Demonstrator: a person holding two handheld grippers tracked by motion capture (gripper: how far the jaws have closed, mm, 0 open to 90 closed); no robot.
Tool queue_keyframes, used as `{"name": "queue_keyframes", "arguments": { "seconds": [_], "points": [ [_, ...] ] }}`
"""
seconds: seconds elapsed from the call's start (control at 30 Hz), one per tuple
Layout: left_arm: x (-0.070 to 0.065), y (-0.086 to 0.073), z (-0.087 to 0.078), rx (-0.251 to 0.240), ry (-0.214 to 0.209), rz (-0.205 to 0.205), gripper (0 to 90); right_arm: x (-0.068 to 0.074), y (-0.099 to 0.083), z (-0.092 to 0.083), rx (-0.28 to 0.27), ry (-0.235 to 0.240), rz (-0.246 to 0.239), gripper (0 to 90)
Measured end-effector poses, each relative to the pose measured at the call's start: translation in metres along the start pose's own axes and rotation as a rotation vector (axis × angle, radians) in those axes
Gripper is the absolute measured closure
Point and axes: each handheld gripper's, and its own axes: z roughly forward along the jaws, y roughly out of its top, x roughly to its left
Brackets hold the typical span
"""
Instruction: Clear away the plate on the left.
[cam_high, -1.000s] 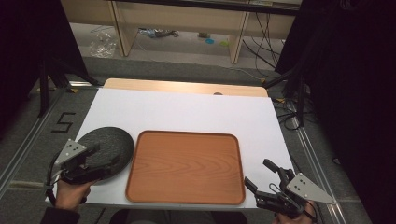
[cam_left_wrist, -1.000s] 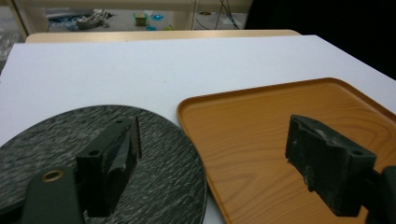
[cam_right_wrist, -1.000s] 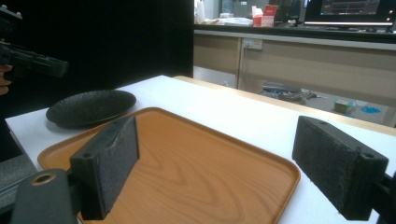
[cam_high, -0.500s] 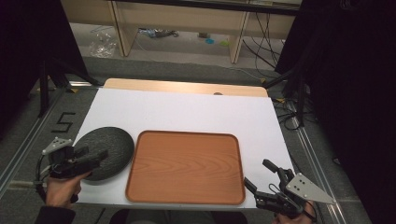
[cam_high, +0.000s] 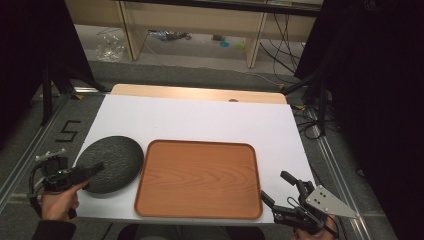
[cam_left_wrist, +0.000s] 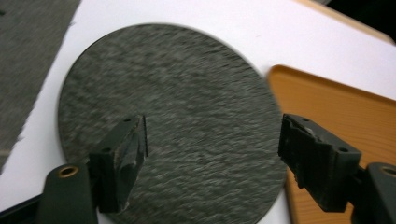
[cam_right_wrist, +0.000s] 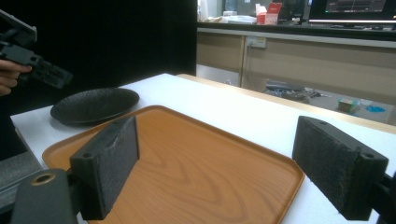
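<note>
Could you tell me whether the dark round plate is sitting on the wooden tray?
No, the dark plate rests on the white table surface just left of the tray.

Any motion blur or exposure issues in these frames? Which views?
Left gripper view: the dark round textured plate is smeared by motion blur, its grain streaked; the left gripper jaws stay fairly sharp. Right gripper view: crisp on the wooden rectangular tray, far background dim. High view: sharp, room edges fall to black.
</note>
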Motion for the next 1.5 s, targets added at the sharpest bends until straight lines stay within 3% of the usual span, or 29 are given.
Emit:
{"name": "queue_keyframes", "arguments": {
  "seconds": [0.03, 0.13, 0.3, 0.43, 0.5, 0.6, 0.7, 1.03, 1.27, 1.4, 1.5],
  "points": [
    [0.002, 0.000, -0.001, 0.022, 0.017, -0.005, 24.2, 0.000, 0.000, 0.000, -0.006, -0.003, -0.001, 15.8],
    [0.011, 0.000, 0.001, 0.025, 0.038, -0.067, 25.0, 0.000, 0.000, 0.000, -0.006, 0.004, 0.002, 15.8],
    [0.022, 0.001, 0.001, 0.047, 0.078, -0.121, 26.2, 0.000, 0.000, 0.000, -0.006, 0.005, 0.001, 15.8],
    [0.036, 0.000, -0.002, 0.008, 0.072, -0.253, 27.6, 0.000, 0.000, 0.000, -0.005, 0.003, -0.001, 15.8],
    [0.040, -0.001, -0.002, 0.011, 0.072, -0.286, 28.1, 0.000, 0.000, 0.000, 0.011, -0.004, -0.001, 15.8],
    [0.046, -0.002, -0.001, 0.018, 0.059, -0.307, 28.2, 0.001, 0.001, 0.000, 0.005, 0.002, -0.005, 15.8],
    [0.048, -0.003, 0.000, 0.035, 0.055, -0.301, 28.4, 0.000, 0.000, 0.001, -0.003, 0.001, 0.001, 15.8],
    [0.061, -0.005, 0.007, 0.064, 0.032, -0.379, 29.8, 0.000, 0.000, 0.001, -0.005, 0.004, 0.000, 15.8],
    [0.067, -0.008, 0.011, 0.091, -0.038, -0.446, 30.9, 0.000, 0.000, 0.001, 0.001, 0.003, -0.003, 15.8],
    [0.069, -0.010, 0.014, 0.104, -0.064, -0.466, 32.2, 0.000, 0.000, 0.001, -0.018, -0.007, -0.004, 15.8],
    [0.069, -0.011, 0.015, 0.110, -0.079, -0.473, 33.3, 0.000, 0.000, 0.000, 0.002, 0.006, 0.000, 15.8]
  ]
}}
